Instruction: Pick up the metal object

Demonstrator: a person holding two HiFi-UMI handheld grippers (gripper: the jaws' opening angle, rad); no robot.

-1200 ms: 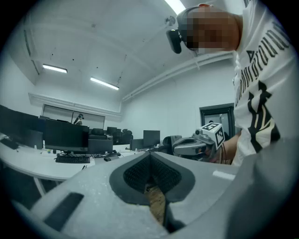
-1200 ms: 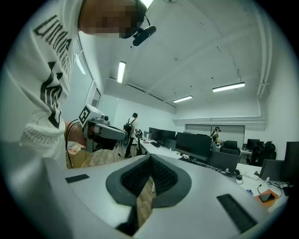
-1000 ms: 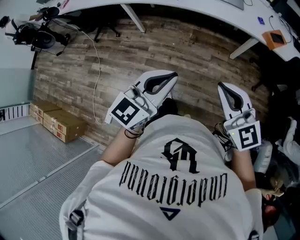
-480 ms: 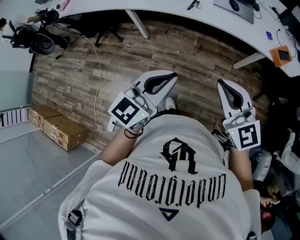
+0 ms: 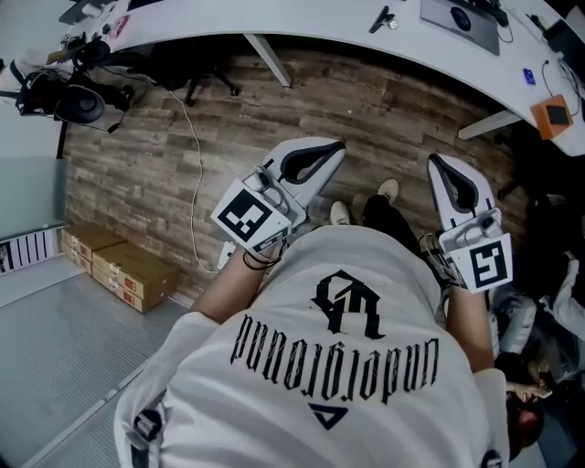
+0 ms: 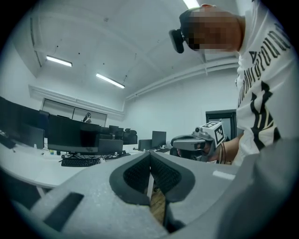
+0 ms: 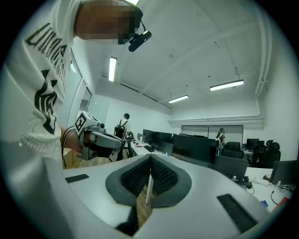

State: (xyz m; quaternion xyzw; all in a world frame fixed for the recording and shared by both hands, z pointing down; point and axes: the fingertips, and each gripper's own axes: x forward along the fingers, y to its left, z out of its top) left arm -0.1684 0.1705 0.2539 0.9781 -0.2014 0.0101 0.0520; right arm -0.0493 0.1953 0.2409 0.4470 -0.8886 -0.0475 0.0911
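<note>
Top centre of head view, on white desk (image 5: 311,20): small dark item (image 5: 382,18) w/ pale bit beside it, too small to tell if it's the metal object. Well below, mid-frame: left gripper (image 5: 340,146) and right gripper (image 5: 434,163) side by side over wood floor (image 5: 366,101), apart, tips toward desk. Both jaw pairs pressed together, nothing btwn pads. Person's shoes (image 5: 340,212) btwn grippers. Cardboard boxes (image 5: 123,274) lower left, cable (image 5: 195,137) trailing across floor left of centre
</note>
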